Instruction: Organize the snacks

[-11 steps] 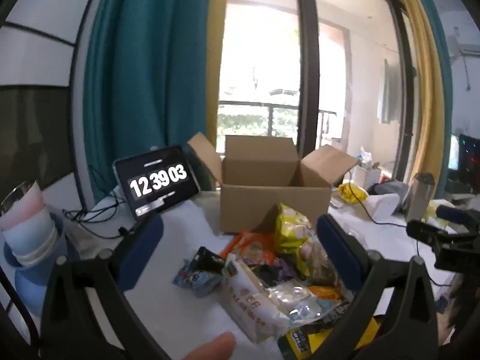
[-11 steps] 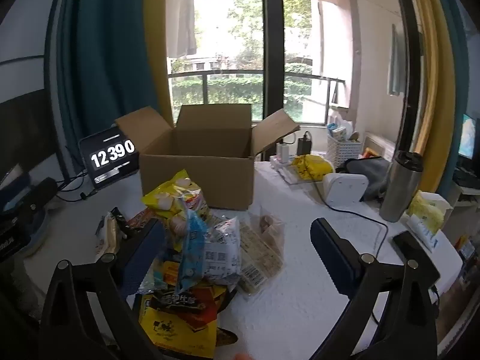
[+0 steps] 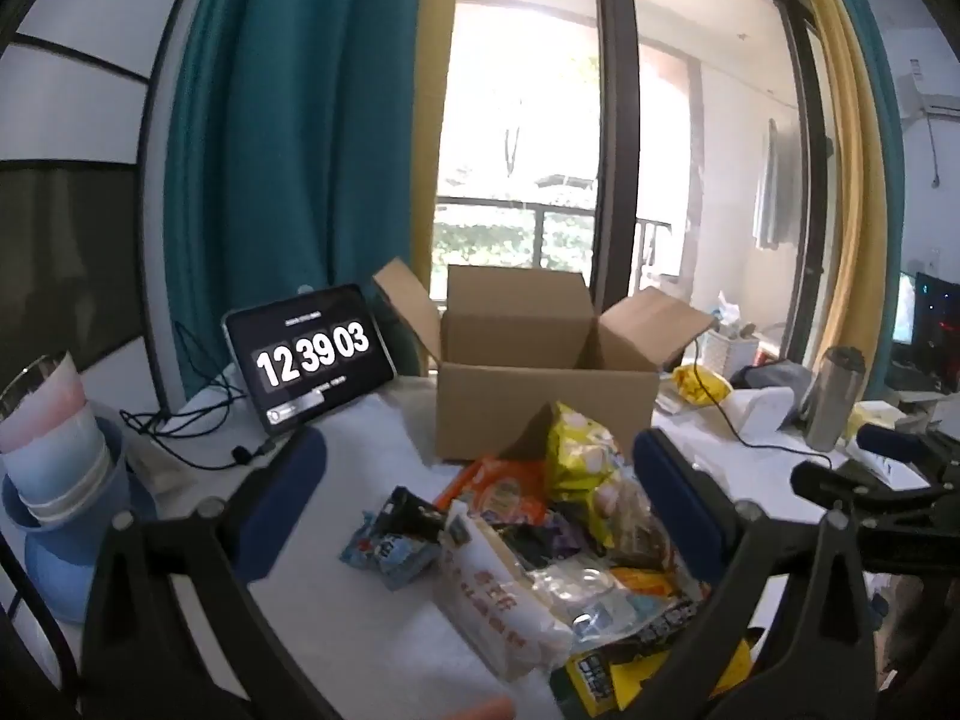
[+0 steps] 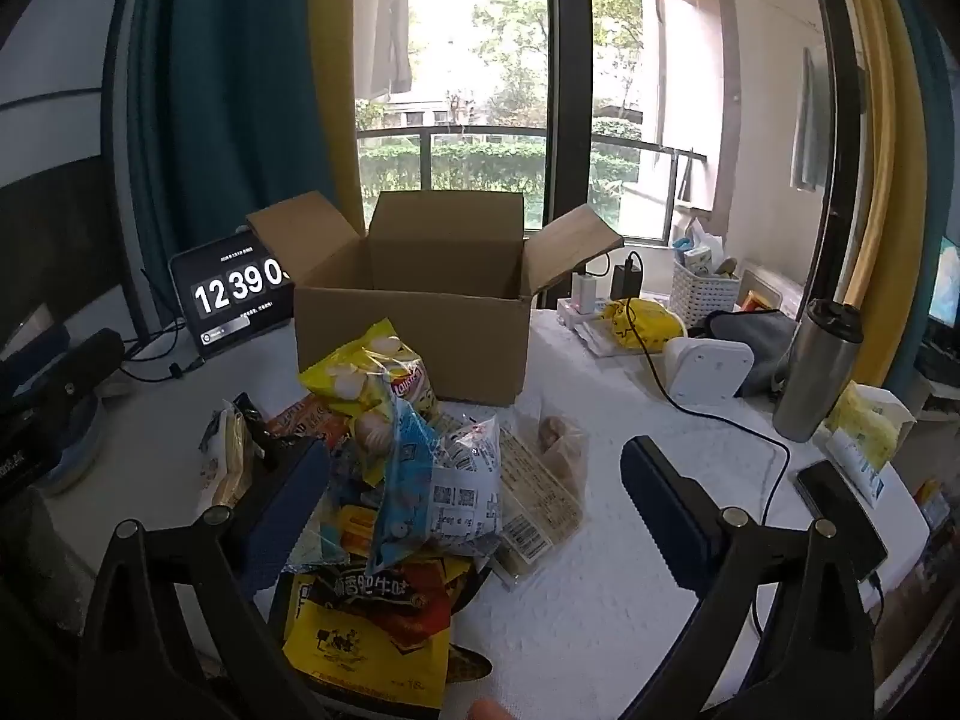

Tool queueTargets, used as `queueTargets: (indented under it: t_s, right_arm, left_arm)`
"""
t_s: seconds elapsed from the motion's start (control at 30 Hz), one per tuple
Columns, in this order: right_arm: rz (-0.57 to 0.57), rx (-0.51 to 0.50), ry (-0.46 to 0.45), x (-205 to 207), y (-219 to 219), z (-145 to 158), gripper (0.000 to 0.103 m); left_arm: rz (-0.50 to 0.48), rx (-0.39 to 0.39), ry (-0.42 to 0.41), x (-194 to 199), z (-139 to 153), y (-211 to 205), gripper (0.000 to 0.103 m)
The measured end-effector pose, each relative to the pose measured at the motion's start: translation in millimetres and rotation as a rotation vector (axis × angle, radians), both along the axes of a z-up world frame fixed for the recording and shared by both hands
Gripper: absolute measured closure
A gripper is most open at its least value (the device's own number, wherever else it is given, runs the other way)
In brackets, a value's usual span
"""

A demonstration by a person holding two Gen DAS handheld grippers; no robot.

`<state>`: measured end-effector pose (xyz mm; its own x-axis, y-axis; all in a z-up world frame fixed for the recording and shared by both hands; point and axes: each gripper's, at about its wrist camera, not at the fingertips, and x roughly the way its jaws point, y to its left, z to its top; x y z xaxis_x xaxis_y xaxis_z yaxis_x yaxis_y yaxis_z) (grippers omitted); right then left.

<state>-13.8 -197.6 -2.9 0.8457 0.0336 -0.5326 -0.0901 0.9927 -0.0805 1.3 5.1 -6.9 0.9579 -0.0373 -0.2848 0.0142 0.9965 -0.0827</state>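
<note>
- Left wrist view: the left tool (image 3: 480,504) hung with its blue pads spread wide and nothing between them, above the white-covered bench (image 3: 372,618).
- The snack pile (image 3: 540,540) lay just in front of the open cardboard box (image 3: 543,402), with a yellow chip bag (image 3: 579,450) leaning against the box's front wall.
- A white packet (image 3: 498,606) and a small blue packet (image 3: 390,552) sat at the near edge of the pile, further from the box.
- A tablet clock (image 3: 312,357) stood just left of the box; a steel tumbler (image 3: 834,396) stood well to its right.
- Right wrist view: the right tool (image 4: 474,504) was also spread wide, holding nothing, tilted down over the same pile (image 4: 390,480).
- The box (image 4: 420,324) stood behind the pile, its flaps open; a yellow and black bag (image 4: 366,630) lay nearest the camera, farthest from the box.
- The tumbler (image 4: 819,369) and a white device (image 4: 708,369) stood right of the box.
</note>
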Motion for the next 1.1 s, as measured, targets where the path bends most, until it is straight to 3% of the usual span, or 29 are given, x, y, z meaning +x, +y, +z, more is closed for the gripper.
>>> queueTargets:
  t_s: [1.1]
  right_arm:
    - [-0.006, 0.005, 0.018, 6.0, -1.2, -5.4, 0.004]
  left_arm:
    - [-0.027, -0.013, 0.029, 8.4, -3.1, -2.9, 0.0]
